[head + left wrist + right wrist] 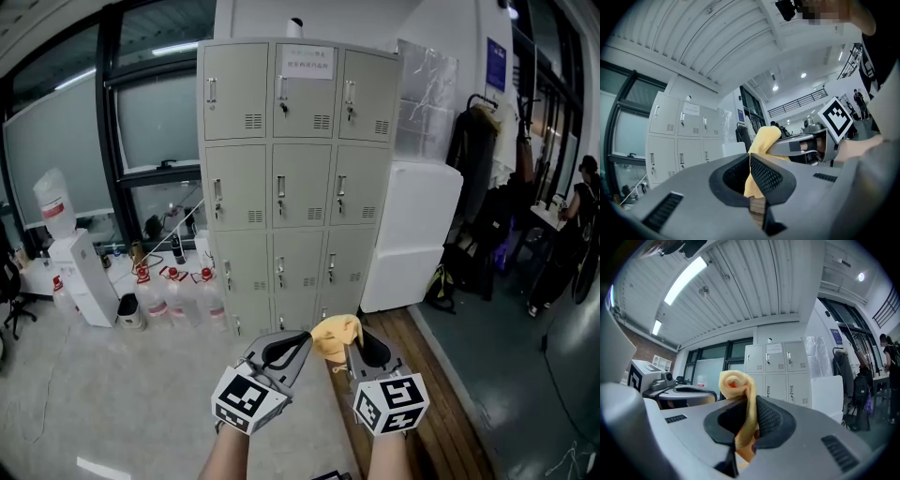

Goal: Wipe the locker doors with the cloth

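the right gripper [352,347] is clamped on the yellow cloth [335,334]. the left gripper [302,339], jaws together, sits just left of it, lockers [300,178] far ahead.

Dark-framed windows [150,122] line the left wall behind a white water dispenser [80,272] on the pale floor [112,394]. On my right a white cabinet [412,234] stands near hanging coats [473,150]; a strip light [684,280] glows overhead.

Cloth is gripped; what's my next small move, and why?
Probably step toward the lockers: the right gripper already pinches the cloth, but it hangs well short of the doors, with floor between them.
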A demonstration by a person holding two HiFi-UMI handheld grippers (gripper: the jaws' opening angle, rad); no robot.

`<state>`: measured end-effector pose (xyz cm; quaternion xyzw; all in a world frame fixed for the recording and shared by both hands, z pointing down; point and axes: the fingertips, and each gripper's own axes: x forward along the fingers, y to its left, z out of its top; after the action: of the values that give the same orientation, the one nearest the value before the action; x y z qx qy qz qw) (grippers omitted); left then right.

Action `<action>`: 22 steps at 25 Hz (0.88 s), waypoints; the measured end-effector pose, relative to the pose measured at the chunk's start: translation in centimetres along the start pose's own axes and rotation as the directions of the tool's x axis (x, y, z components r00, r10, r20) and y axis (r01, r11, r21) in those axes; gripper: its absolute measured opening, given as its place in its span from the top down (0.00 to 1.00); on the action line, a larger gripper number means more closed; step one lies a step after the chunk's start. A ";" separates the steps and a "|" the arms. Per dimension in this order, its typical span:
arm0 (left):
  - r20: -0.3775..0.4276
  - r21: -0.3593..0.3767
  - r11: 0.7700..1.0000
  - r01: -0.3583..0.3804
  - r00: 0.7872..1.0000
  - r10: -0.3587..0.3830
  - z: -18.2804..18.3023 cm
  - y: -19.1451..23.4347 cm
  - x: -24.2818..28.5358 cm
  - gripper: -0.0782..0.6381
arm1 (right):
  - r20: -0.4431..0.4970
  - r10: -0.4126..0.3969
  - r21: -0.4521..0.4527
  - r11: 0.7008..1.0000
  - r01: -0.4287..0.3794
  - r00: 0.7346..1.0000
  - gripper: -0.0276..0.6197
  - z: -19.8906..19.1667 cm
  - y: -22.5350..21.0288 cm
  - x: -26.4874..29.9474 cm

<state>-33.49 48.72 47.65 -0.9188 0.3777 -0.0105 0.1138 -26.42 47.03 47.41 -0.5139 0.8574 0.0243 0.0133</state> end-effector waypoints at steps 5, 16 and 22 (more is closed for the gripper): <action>-0.009 0.003 1.000 0.004 1.000 -0.004 0.0 -0.7 1.3 0.86 | -0.002 -0.006 0.004 1.000 0.006 1.000 0.86 -0.1 -1.6 -0.5; -0.027 -0.016 1.000 0.016 0.999 -0.016 -1.7 -5.3 9.1 0.86 | -0.020 -0.039 0.040 0.998 0.039 0.999 0.86 -2.7 -11.1 -3.4; -0.056 -0.018 1.000 0.019 0.998 -0.020 -3.1 -6.8 12.7 0.86 | -0.030 -0.039 0.072 0.997 0.041 0.999 0.86 -4.0 -15.2 -3.3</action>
<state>-20.05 43.89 51.28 -0.9228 0.3717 -0.0340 0.0952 -11.45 42.53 51.09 -0.5304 0.8474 -0.0143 0.0202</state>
